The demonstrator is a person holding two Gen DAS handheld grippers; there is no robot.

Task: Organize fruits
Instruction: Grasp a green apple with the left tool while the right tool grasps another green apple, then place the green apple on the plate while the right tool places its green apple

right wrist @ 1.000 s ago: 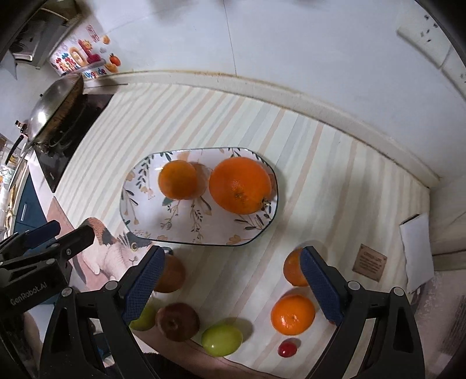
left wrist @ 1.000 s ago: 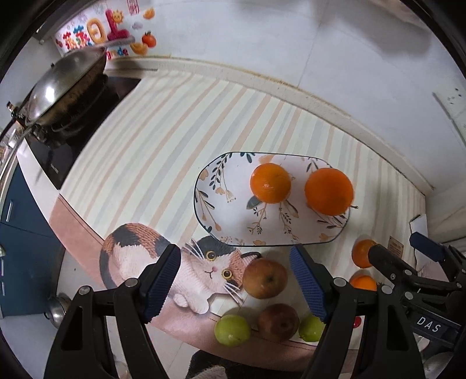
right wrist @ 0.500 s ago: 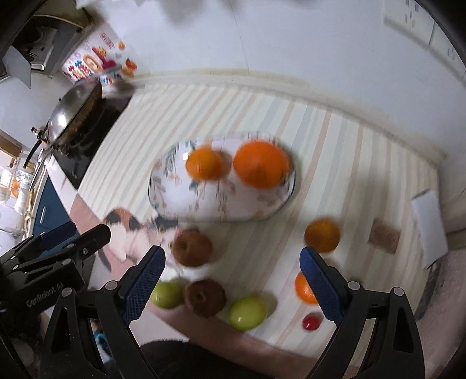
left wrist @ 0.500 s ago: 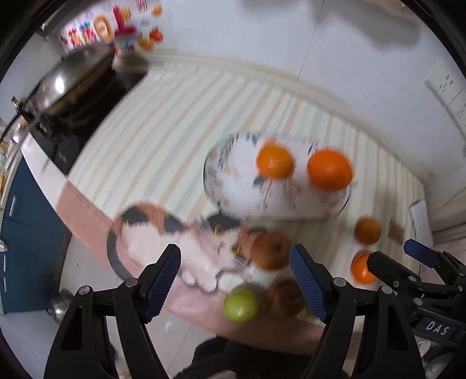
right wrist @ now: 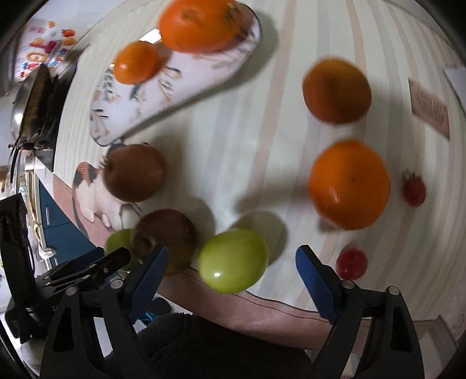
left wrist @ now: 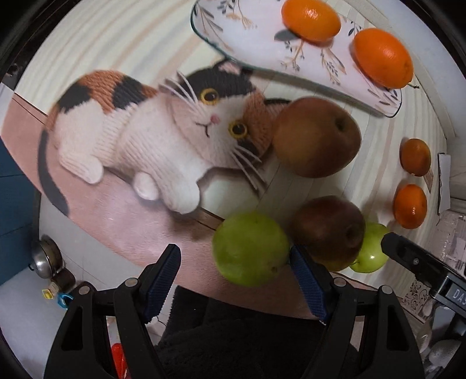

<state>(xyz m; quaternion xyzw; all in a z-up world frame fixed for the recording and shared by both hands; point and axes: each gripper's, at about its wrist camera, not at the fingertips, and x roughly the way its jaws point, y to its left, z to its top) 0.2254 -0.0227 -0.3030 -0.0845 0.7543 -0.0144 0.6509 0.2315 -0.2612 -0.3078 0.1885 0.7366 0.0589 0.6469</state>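
My left gripper [left wrist: 234,280] points down over a green apple [left wrist: 250,247] near the mat's front edge. Its jaws are open, the right pad beside the apple's side and the left pad well clear. My right gripper [right wrist: 231,277] straddles a second green apple [right wrist: 233,259]; its jaws are closing and both pads are still apart from the fruit. Two brown-red apples [left wrist: 329,230] [left wrist: 316,137] lie between and behind the green ones. A floral oval plate [left wrist: 262,38] carries two oranges [left wrist: 310,20] [left wrist: 381,58].
Two loose oranges [right wrist: 349,183] [right wrist: 336,90] and two small red fruits [right wrist: 351,263] [right wrist: 413,191] lie right of the right gripper. The striped mat has a printed cat [left wrist: 174,131]. A wok [right wrist: 26,99] sits on a stove far left. A dark sleeve is below both grippers.
Both grippers have dropped and tilted down toward the fruits at the mat's front edge. Each now has a green apple between its fingers. The fruits have not moved.
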